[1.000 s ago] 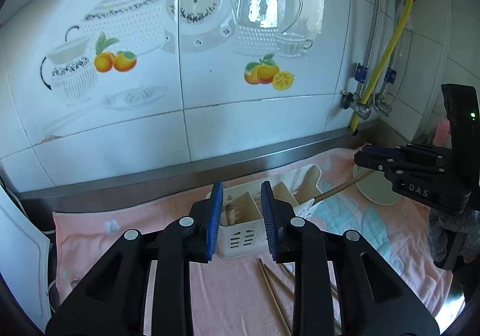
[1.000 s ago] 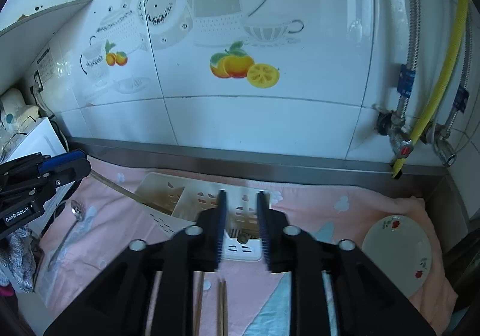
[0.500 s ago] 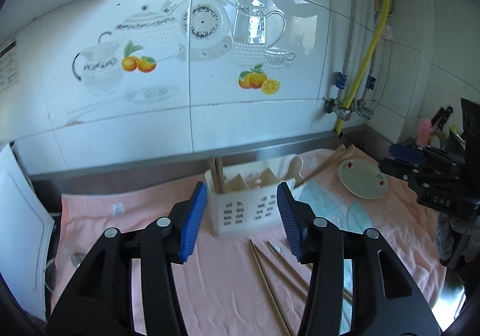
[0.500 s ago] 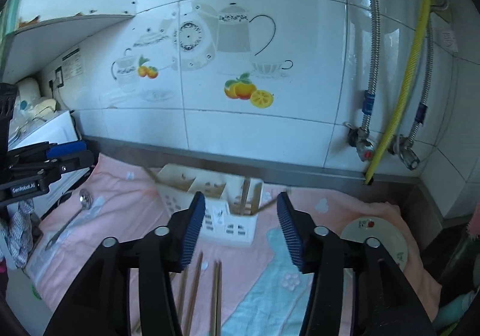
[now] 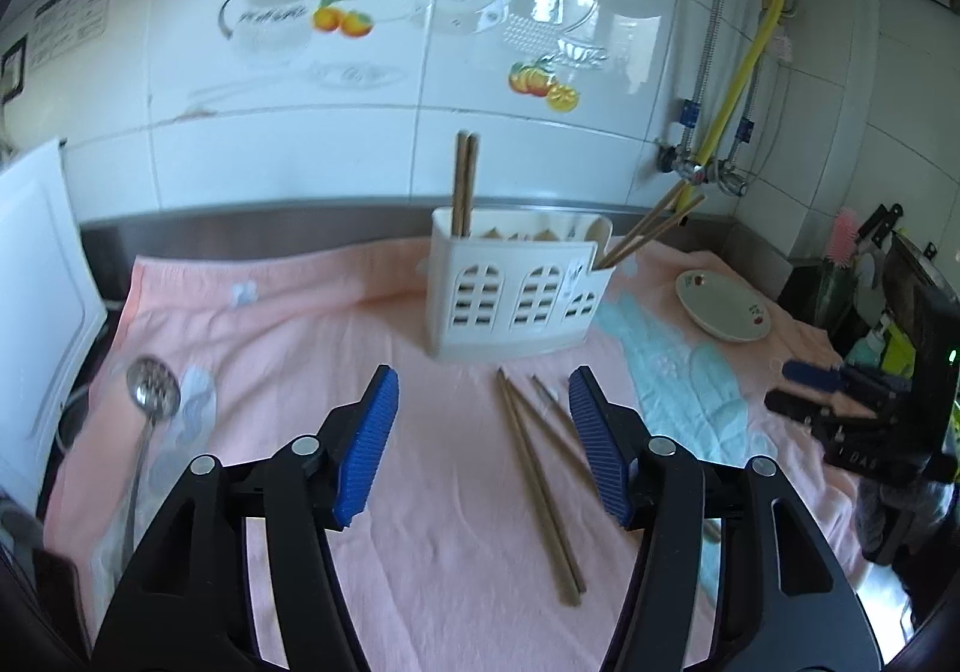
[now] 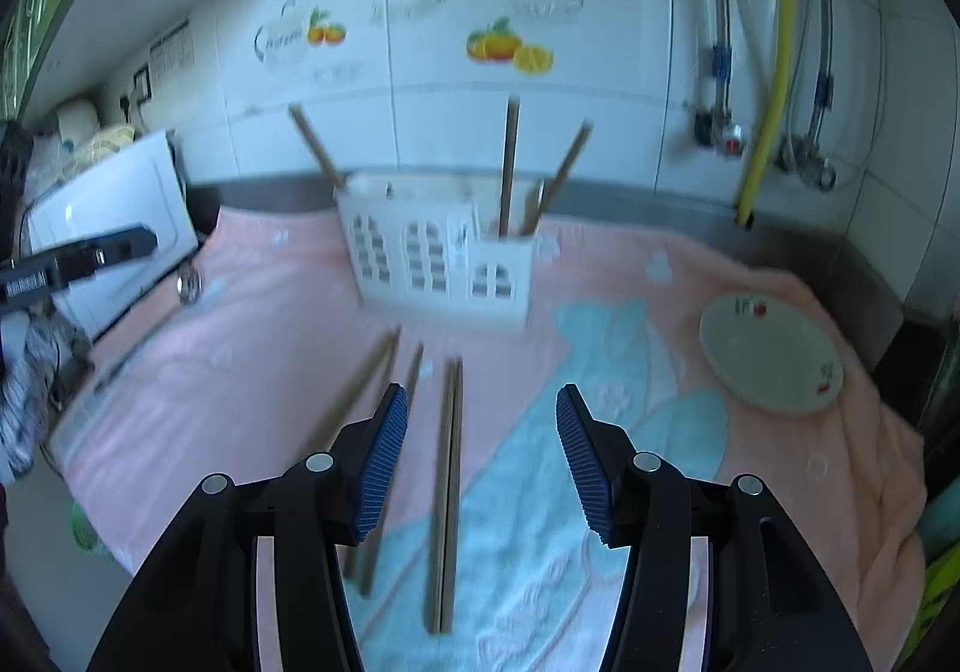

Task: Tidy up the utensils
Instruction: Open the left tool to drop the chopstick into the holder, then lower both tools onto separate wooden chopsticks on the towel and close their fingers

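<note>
Right now both grippers are empty. The left gripper (image 5: 480, 444) has its jaws opening, with nothing pressed between the blue pads, though loose wooden chopsticks (image 5: 537, 474) lie on the towel in the gap below them. The right gripper (image 6: 482, 462) stands with its jaws apart and clasps nothing either; a pair of chopsticks (image 6: 447, 492) lies on the cloth straight ahead of it, with further sticks (image 6: 366, 402) fanned out to that pair's left.

Beyond the loose sticks, near the back edge of the pink towel (image 5: 288, 324), stands the white utensil caddy (image 5: 516, 294). It already has chopsticks upright in its left compartment (image 5: 465, 183) and more leaning out of its right end (image 5: 651, 228). A perforated metal ladle (image 5: 150, 402) lies by the towel's left edge, and a small saucer (image 5: 723, 306) sits toward its right edge.

The step in hand looks like reaching for the next loose utensils. Each gripper would need to come down over a stick, close on it, and carry it to a caddy compartment. Thin sticks on soft cloth may roll or slip from the pads.
</note>
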A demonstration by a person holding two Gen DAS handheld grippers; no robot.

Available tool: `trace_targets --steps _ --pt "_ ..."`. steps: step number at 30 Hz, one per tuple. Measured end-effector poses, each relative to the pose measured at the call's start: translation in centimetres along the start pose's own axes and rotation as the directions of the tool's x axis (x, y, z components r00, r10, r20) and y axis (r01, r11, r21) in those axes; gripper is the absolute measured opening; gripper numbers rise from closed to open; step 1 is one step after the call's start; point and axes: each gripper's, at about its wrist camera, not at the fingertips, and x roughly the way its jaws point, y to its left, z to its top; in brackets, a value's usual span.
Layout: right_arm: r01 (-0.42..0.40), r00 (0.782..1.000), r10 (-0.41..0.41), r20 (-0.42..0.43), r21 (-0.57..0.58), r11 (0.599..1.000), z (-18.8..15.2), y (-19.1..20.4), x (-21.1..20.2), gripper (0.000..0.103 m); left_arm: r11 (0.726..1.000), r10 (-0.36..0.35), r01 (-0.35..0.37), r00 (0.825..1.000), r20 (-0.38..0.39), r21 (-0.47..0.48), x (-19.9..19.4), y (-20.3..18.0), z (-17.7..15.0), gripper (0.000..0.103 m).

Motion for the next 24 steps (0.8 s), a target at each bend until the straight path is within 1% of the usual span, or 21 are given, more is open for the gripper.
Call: trace_targets --steps 4,6,8,10,15,22,24 --pt "-0.013 0.999 0.012 -0.049 -0.015 1.0 -2.7 0.3 1.1 0.05 1.0 0.011 -0.012 1.0 -0.019 -0.028 -0.2 0.8 -1.8 0.063" --pt "-0.023 0.997 0.021 -0.077 -0.015 1.0 -4.0 0.3 1.7 0.048 0.999 0.019 -0.02 0.999 -0.029 -0.038 -0.2 1.2 -2.7 0.064" --pt "-0.023 0.995 0.021 -0.1 -0.02 1.0 -5.0 0.3 2.4 0.041 0.998 0.02 -0.022 0.999 -0.038 -0.054 -0.2 1.6 -3.5 0.064" --pt "-0.03 0.992 0.027 -0.126 -0.019 0.999 -5.8 0.2 3.2 0.039 0.997 0.02 -0.024 0.999 -0.046 -0.072 -0.2 1.9 -4.2 0.064" --pt "-0.046 0.985 0.041 -0.168 -0.025 0.999 -7.0 0.4 4.8 0.028 0.995 0.04 -0.046 0.997 -0.065 -0.091 -0.2 2.5 -5.5 0.064" --pt "-0.062 0.976 0.053 -0.213 -0.036 0.997 -7.4 0.7 6.8 0.019 0.991 0.059 -0.07 0.994 -0.093 -0.115 0.1 3.5 -6.9 0.064" --pt "-0.066 0.974 0.058 -0.221 -0.033 0.997 -7.4 0.7 7.2 0.018 0.99 0.06 -0.071 0.993 -0.098 -0.121 0.1 3.7 -7.2 0.064"
